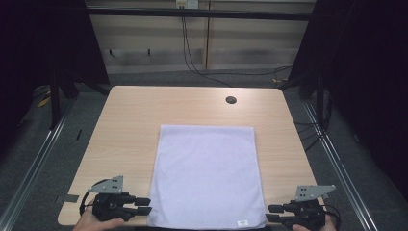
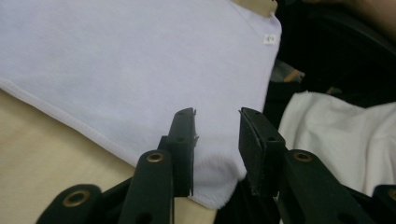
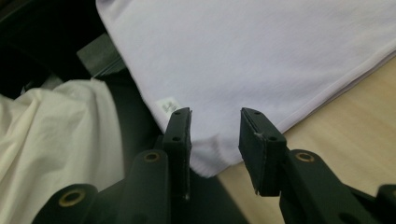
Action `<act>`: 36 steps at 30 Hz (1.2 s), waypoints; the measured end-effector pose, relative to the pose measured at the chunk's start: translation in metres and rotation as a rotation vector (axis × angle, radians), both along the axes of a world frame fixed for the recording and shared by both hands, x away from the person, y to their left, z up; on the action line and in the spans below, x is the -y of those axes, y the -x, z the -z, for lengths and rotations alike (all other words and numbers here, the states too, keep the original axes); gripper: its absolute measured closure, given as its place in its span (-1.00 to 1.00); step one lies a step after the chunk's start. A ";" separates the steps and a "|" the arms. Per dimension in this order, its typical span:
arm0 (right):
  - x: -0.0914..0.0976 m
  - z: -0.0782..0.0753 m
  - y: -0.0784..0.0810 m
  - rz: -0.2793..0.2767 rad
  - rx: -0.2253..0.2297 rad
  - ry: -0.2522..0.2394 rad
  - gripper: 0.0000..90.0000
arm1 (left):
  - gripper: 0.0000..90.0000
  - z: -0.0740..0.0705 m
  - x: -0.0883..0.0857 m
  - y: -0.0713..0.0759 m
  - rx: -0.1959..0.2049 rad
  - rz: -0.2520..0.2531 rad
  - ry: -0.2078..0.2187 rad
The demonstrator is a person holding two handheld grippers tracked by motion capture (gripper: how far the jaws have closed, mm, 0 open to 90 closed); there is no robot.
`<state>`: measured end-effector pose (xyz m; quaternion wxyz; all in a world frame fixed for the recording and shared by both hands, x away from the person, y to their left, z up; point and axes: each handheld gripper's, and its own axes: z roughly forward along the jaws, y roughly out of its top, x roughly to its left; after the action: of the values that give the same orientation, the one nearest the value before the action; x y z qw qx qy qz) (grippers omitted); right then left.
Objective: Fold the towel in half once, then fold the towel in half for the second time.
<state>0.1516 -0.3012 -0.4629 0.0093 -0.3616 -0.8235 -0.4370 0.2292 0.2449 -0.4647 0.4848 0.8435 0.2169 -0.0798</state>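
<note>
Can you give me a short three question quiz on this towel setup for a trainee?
1. True or false: the towel lies spread flat on the table.
2. Which towel corner sits between the fingers of the left gripper? A) far left B) near left C) far right
3. Fill in: the small white label is sewn near the towel's near ___ corner.

Key:
1. True.
2. B; the near left corner lies between the open fingers, and the pads do not press on it. The right gripper stands the same way at the near right corner.
3. Right.
</note>
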 end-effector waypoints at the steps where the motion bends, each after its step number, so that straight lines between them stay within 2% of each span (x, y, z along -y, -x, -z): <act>1: 0.000 0.000 0.000 0.000 0.000 0.000 0.43 | 0.46 0.000 0.000 0.000 0.000 0.000 0.000; 2: 0.000 0.000 -0.008 0.037 0.026 -0.009 0.43 | 0.45 -0.001 0.003 -0.012 0.003 -0.052 -0.024; 4: -0.002 -0.001 -0.020 0.064 0.047 -0.010 0.43 | 0.45 0.001 0.009 -0.030 -0.010 -0.099 -0.035; 5: -0.003 -0.002 -0.028 0.079 0.058 -0.006 0.43 | 0.45 0.002 0.013 -0.039 -0.023 -0.131 -0.063; 6: -0.003 -0.002 -0.028 0.079 0.058 -0.006 0.43 | 0.44 0.002 0.013 -0.039 -0.023 -0.131 -0.063; 7: -0.006 -0.002 -0.044 0.086 0.070 -0.013 0.45 | 0.43 0.006 0.021 -0.056 -0.033 -0.176 -0.093; 8: -0.009 -0.002 -0.053 0.092 0.072 -0.008 0.46 | 0.43 0.009 0.024 -0.065 -0.038 -0.186 -0.093; 9: -0.011 -0.001 -0.062 0.092 0.074 -0.003 0.46 | 0.41 0.009 0.024 -0.065 -0.038 -0.186 -0.093; 10: -0.014 0.001 -0.071 0.095 0.076 0.005 0.46 | 0.40 0.012 0.030 -0.080 -0.037 -0.196 -0.103; 11: -0.014 0.001 -0.071 0.095 0.076 0.005 0.46 | 0.38 0.012 0.030 -0.080 -0.037 -0.196 -0.103; 12: -0.020 0.004 -0.088 0.102 0.078 0.034 0.46 | 0.37 0.016 0.036 -0.095 -0.035 -0.207 -0.117; 13: -0.024 0.006 -0.097 0.106 0.076 0.044 0.45 | 0.37 0.019 0.038 -0.103 -0.024 -0.224 -0.131; 14: -0.027 0.007 -0.105 0.108 0.077 0.062 0.45 | 0.37 0.022 0.039 -0.110 -0.026 -0.238 -0.123; 15: -0.027 0.007 -0.105 0.108 0.077 0.062 0.45 | 0.38 0.022 0.039 -0.110 -0.026 -0.238 -0.123; 16: -0.034 0.011 -0.120 0.120 0.068 0.090 0.43 | 0.39 0.026 0.041 -0.121 -0.021 -0.262 -0.137; 17: -0.034 0.011 -0.120 0.120 0.068 0.090 0.43 | 0.40 0.026 0.041 -0.121 -0.021 -0.262 -0.137; 18: -0.041 0.014 -0.133 0.120 0.068 0.128 0.41 | 0.42 0.030 0.043 -0.126 -0.030 -0.271 -0.149; 19: -0.044 0.017 -0.138 0.123 0.074 0.151 0.40 | 0.43 0.030 0.043 -0.126 -0.030 -0.271 -0.149; 20: -0.047 0.020 -0.144 0.124 0.072 0.151 0.40 | 0.47 0.035 0.046 -0.128 -0.022 -0.254 -0.186; 23: -0.050 0.025 -0.153 0.140 0.065 0.178 0.38 | 0.52 0.037 0.047 -0.127 -0.022 -0.264 -0.178; 24: -0.052 0.031 -0.159 0.150 0.071 0.199 0.38 | 0.60 0.036 0.049 -0.122 0.013 -0.267 -0.217; 25: -0.053 0.033 -0.159 0.151 0.069 0.229 0.37 | 0.63 0.036 0.049 -0.122 0.013 -0.267 -0.217; 26: -0.051 0.034 -0.157 0.146 0.076 0.220 0.37 | 0.63 0.035 0.052 -0.117 0.023 -0.257 -0.230; 28: -0.048 0.034 -0.153 0.160 0.053 0.211 0.38 | 0.70 0.036 0.052 -0.113 0.021 -0.247 -0.220; 31: -0.044 0.034 -0.149 0.163 0.047 0.195 0.40 | 0.81 0.036 0.053 -0.111 0.032 -0.248 -0.226; 32: -0.041 0.035 -0.146 0.165 0.050 0.199 0.60 | 0.82 0.037 0.055 -0.107 0.063 -0.263 -0.225; 33: -0.041 0.035 -0.146 0.165 0.050 0.199 0.60 | 0.83 0.037 0.055 -0.107 0.063 -0.263 -0.225; 34: -0.038 0.034 -0.143 0.172 0.034 0.200 0.72 | 0.84 0.037 0.054 -0.108 0.042 -0.249 -0.213; 36: -0.034 0.035 -0.142 0.168 0.046 0.195 0.78 | 0.88 0.038 0.054 -0.108 0.031 -0.231 -0.206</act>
<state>0.2933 -0.2669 -0.4982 -0.0813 -0.4182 -0.8290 -0.3622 0.3376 0.1914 -0.5026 0.4051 0.8592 0.3122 0.0122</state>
